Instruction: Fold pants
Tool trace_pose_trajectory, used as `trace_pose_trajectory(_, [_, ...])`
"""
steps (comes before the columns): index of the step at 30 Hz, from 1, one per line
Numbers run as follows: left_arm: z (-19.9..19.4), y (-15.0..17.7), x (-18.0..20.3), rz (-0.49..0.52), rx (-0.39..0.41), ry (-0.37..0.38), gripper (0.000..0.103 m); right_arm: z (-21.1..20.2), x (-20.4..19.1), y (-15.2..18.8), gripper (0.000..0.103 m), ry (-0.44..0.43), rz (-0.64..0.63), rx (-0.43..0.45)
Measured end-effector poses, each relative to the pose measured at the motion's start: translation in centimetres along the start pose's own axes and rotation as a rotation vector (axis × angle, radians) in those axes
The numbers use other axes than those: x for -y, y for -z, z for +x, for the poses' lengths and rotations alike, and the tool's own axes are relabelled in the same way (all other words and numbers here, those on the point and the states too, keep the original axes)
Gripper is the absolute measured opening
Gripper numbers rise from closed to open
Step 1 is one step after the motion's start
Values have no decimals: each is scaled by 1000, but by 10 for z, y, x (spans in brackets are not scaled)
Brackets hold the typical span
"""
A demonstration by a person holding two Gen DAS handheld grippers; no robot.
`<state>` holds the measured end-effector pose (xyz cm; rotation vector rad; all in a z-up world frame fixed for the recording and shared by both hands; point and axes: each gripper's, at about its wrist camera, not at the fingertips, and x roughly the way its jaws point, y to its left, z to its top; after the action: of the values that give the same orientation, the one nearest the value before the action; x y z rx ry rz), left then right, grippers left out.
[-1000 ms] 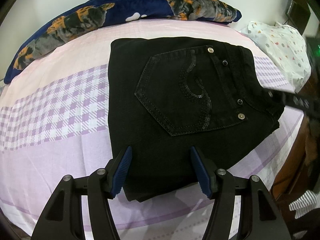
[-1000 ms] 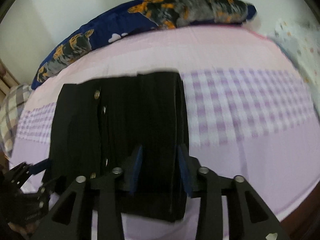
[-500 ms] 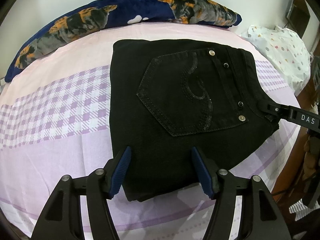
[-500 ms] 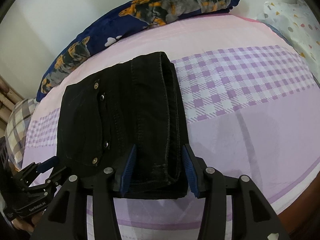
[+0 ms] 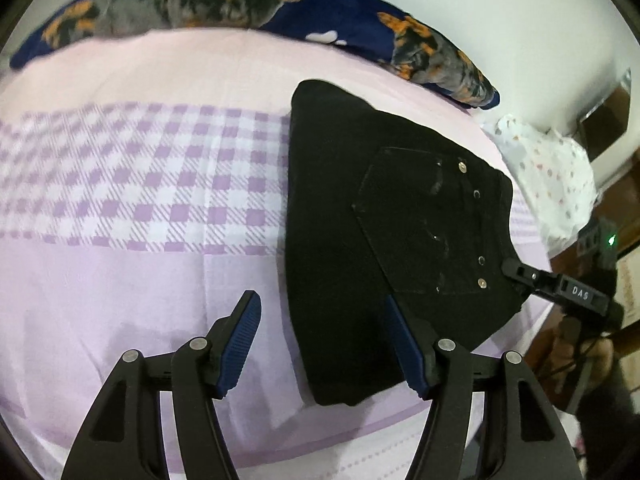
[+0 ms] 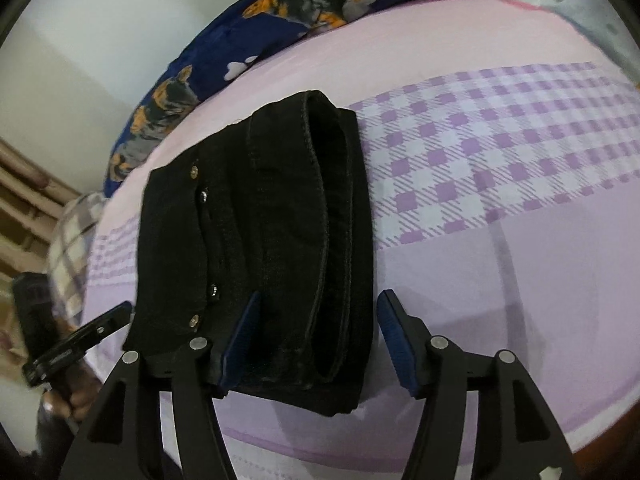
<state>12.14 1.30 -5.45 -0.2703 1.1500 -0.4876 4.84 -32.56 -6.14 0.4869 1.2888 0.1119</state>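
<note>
The black pants [image 5: 400, 220] lie folded into a compact stack on the bed, back pocket and rivets facing up. My left gripper [image 5: 322, 340] hovers open over the stack's near left edge, one pad over the sheet and one over the fabric, gripping nothing. In the right wrist view the pants [image 6: 260, 240] show their thick folded side. My right gripper [image 6: 318, 336] straddles that fold at the near end. Its jaws are opening and its right pad stands clear of the cloth. The right gripper [image 5: 520, 272] tip also shows at the stack's right edge.
The bed sheet [image 5: 140, 280] is pink, lilac and purple-checked. A dark blue pillow [image 5: 240, 4] lies along the wall. A white dotted cloth [image 5: 548, 176] sits at the far right, a checked cloth [image 6: 72, 240] at the far left. A hand [image 6: 76, 396] holds the left gripper.
The left gripper has slid left and rolled, so the pants now sit to its right. The right gripper's jaws have widened around the folded edge.
</note>
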Motion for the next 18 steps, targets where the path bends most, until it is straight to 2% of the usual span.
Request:
trace_pose_trajectory(6, [13,-12,-8,-52,-47,77,65,3,14,-16,57,-109,10,-54])
trace_pose_trajectory(14, [25,-34,-14,-70,-75,175,65,12,36,-41,54,-268,50,-116])
trace_pose_trajectory(18, [33,-42,-16,-84,-83,243,68,24,42,-51,55,-377,63,-163])
